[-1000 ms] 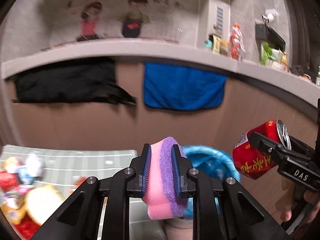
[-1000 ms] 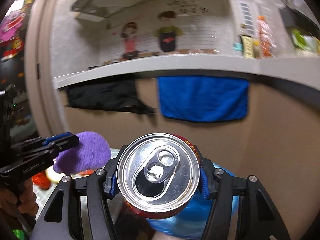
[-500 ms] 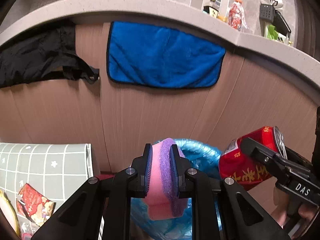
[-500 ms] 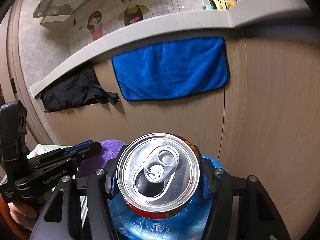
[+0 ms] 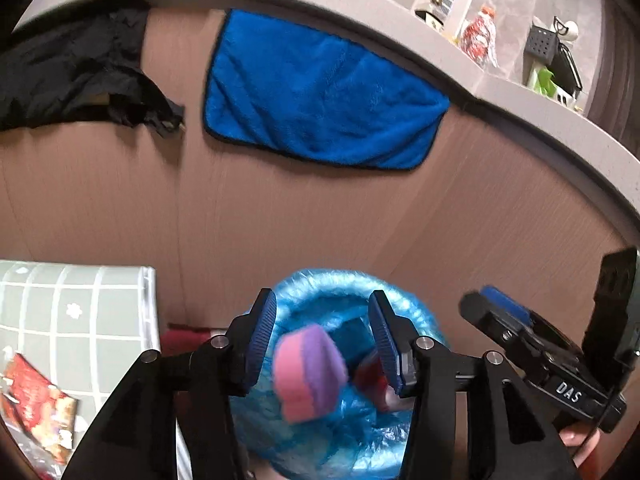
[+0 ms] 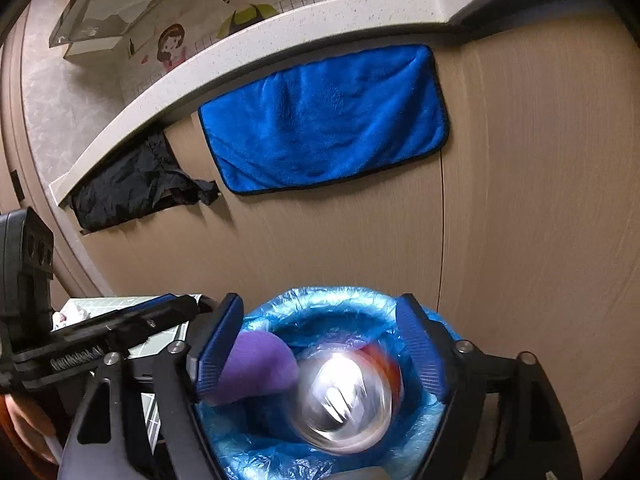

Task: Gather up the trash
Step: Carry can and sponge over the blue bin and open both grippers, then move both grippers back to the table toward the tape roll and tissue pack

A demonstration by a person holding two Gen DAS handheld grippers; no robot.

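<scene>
A bin lined with a blue plastic bag [image 5: 320, 292] stands against the wooden cabinet; it also shows in the right wrist view [image 6: 320, 300]. My left gripper [image 5: 324, 340] is open above it. The pink and purple sponge [image 5: 308, 372] is free between the jaws, dropping into the bag; it shows purple in the right wrist view [image 6: 256, 368]. My right gripper [image 6: 320, 360] is open over the bin. The red can [image 6: 344, 396], blurred, falls into the bag; part of it shows in the left wrist view [image 5: 372, 376]. The right gripper [image 5: 520, 340] also shows at the right of the left wrist view.
A blue towel [image 5: 316, 96] and a black cloth [image 5: 80, 76] hang from the countertop edge. A checked mat [image 5: 72, 308] with a red wrapper [image 5: 40, 404] lies left of the bin. Bottles and a rack [image 5: 548, 52] stand on the counter.
Both grippers moved over the bin and opened. The sponge left the left gripper and the can left the right gripper; both are dropping into the blue bag.
</scene>
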